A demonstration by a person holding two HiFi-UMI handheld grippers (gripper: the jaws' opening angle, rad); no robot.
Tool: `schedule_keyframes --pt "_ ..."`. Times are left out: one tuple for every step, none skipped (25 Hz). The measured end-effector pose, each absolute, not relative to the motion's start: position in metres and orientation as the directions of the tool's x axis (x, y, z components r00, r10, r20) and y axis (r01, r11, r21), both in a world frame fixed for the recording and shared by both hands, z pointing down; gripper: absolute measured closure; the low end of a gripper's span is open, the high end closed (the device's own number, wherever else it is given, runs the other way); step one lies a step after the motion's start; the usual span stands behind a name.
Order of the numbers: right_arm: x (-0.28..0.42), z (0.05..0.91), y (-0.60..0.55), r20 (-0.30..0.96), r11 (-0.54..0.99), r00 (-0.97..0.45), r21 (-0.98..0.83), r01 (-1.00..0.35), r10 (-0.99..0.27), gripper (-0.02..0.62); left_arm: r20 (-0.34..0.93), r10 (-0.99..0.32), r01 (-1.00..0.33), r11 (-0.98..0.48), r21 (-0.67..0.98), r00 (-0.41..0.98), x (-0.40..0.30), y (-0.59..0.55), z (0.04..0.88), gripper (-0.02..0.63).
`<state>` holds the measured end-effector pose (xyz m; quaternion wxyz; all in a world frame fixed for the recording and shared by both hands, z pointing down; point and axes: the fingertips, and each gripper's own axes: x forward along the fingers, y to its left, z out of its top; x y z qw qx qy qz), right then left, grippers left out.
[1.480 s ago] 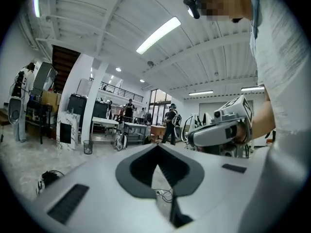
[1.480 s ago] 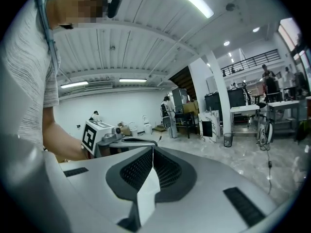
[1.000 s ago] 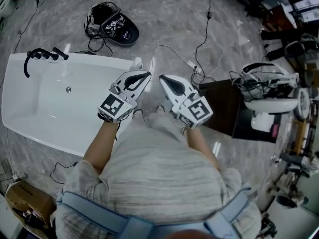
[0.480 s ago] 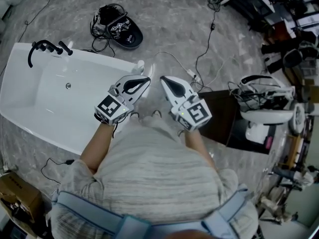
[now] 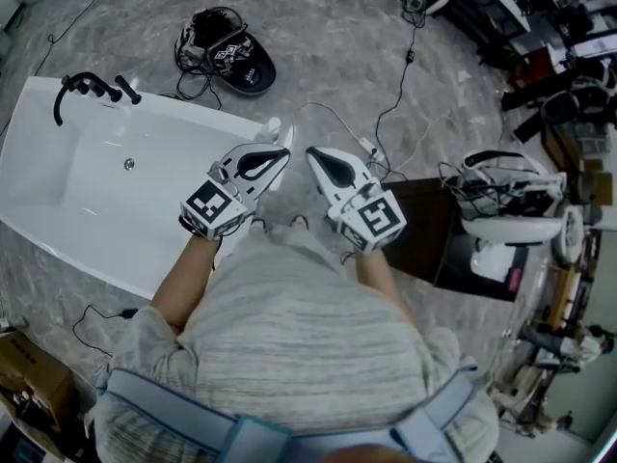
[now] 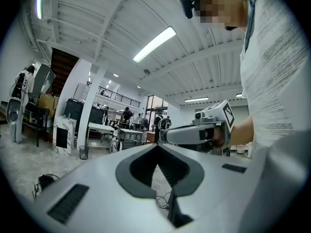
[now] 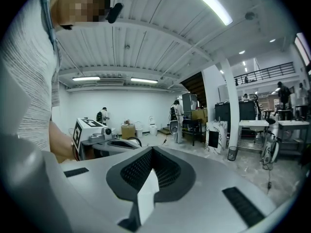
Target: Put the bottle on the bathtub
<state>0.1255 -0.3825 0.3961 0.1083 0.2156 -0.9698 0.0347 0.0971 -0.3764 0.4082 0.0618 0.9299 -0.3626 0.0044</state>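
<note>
Left tongs and right tongs are both pinched shut with nothing in them, side by side and pointing ahead. We can't call the bottle for sure. A small white shape sits just past the left tongs' tips at the bathtub corner, too small to give a long axis. The glossy, smooth white tub stretches away left, so the left hand is nearer.

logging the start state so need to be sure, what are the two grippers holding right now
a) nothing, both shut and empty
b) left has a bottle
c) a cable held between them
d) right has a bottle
a: each gripper view shows its jaws meeting at the tips with nothing between them, and the head view shows the left gripper and the right gripper carrying nothing.
</note>
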Motion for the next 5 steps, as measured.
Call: schedule_keyframes --pt "0.1252 0.3957 -0.3817 0.227 0.905 -0.884 -0.021 -0.425 -0.41 0.593 0.055 -0.676 -0.677 -0.727 0.114 0.735 0.0958 -0.376 0.4086 0.601" --pt "0.125 0.3952 -0.3806 0.227 0.906 -0.884 -0.022 -0.423 -0.408 0.592 0.059 -0.677 -0.679 -0.725 0.117 0.733 0.0949 -0.3754 0.4097 0.601" --pt "0.1249 0.3949 -0.3794 0.229 0.907 -0.885 -0.023 -0.421 -0.405 0.592 0.063 -0.678 -0.68 -0.723 0.123 0.732 0.0945 -0.3746 0.4107 0.601" --pt "0.125 0.3948 -0.3782 0.231 0.908 -0.886 -0.023 -0.418 -0.402 0.592 0.068 -0.679 -0.681 -0.721 0.13 0.731 0.0944 -0.3738 0.4115 0.601" --pt "0.1253 0.3949 -0.3771 0.233 0.909 -0.887 -0.022 -0.416 -0.4 0.592 0.072 -0.679 -0.682 -0.719 0.137 0.73 0.0945 -0.373 0.4119 0.601"
